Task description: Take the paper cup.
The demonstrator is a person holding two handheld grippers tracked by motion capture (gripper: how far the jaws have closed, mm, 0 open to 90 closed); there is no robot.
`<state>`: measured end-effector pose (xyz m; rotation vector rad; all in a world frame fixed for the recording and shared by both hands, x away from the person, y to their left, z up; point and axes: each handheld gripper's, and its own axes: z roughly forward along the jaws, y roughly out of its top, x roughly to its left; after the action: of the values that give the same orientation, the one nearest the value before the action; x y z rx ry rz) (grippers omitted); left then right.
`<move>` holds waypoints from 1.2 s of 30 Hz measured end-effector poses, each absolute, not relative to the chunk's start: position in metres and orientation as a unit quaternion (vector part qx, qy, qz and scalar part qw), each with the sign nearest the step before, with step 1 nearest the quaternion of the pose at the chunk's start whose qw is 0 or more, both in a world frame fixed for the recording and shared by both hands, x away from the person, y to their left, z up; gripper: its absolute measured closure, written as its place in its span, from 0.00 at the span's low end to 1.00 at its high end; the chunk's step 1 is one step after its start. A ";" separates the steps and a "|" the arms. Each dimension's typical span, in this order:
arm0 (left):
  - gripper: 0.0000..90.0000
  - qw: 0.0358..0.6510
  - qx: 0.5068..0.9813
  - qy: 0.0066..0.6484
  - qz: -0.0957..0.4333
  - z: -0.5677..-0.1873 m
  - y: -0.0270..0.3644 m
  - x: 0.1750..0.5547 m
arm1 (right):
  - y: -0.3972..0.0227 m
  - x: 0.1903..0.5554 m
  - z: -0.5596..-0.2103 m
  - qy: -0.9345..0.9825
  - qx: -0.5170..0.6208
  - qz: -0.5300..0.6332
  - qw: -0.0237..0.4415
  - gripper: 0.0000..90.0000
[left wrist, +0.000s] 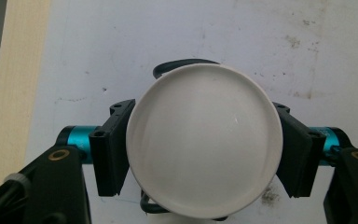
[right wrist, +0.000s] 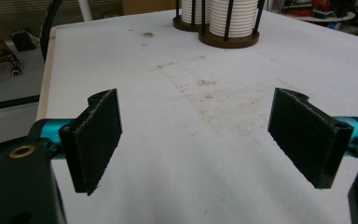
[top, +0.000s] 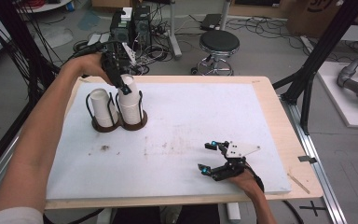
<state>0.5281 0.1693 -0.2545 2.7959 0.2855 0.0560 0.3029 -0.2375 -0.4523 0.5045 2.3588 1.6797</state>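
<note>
On the white tabletop, your left tongs are gripping the top cup; lift straight up, right tongs idling wide.

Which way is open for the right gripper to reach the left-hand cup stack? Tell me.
Probably yes: the right gripper is open, with bare table up to that cup stack, but the left gripper is working next to it.

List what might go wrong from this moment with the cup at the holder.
1. The left gripper clamps the top cup of a nested stack; a lift may well drag a second cup along.
2. Its jaws press the thin wall from both sides, so a harder squeeze could dent it.
3. A tilted pull might catch the holder's black rods.
</note>
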 end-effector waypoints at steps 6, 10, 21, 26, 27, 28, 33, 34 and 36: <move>0.34 0.170 0.981 0.091 0.023 -0.254 0.171 0.527 | -0.238 0.303 -0.452 0.798 0.171 0.569 0.099 0.20; 0.35 0.171 0.981 0.090 0.024 -0.253 0.171 0.526 | -0.237 0.303 -0.452 0.798 0.171 0.569 0.100 0.20; 0.36 0.181 0.979 0.095 0.027 -0.248 0.176 0.525 | -0.237 0.303 -0.452 0.798 0.172 0.569 0.099 0.20; 0.37 0.188 0.977 0.096 0.033 -0.242 0.179 0.524 | -0.238 0.303 -0.452 0.798 0.172 0.569 0.099 0.20; 0.38 0.188 0.977 0.096 0.033 -0.242 0.179 0.524 | -0.238 0.303 -0.452 0.798 0.172 0.569 0.099 0.20; 0.38 0.189 0.977 0.097 0.033 -0.241 0.180 0.524 | -0.237 0.303 -0.452 0.798 0.171 0.569 0.099 0.20; 0.39 0.201 0.974 0.095 0.038 -0.234 0.182 0.522 | -0.237 0.303 -0.452 0.798 0.171 0.569 0.100 0.20; 0.39 0.206 0.972 0.101 0.038 -0.232 0.183 0.522 | -0.237 0.303 -0.452 0.798 0.171 0.569 0.100 0.20; 0.39 0.211 0.971 0.102 0.040 -0.229 0.185 0.521 | -0.237 0.303 -0.452 0.799 0.171 0.568 0.100 0.20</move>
<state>0.5209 0.1851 -0.2288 2.6993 0.2838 0.1107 0.3029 -0.2374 -0.4522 0.5062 2.3609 1.6794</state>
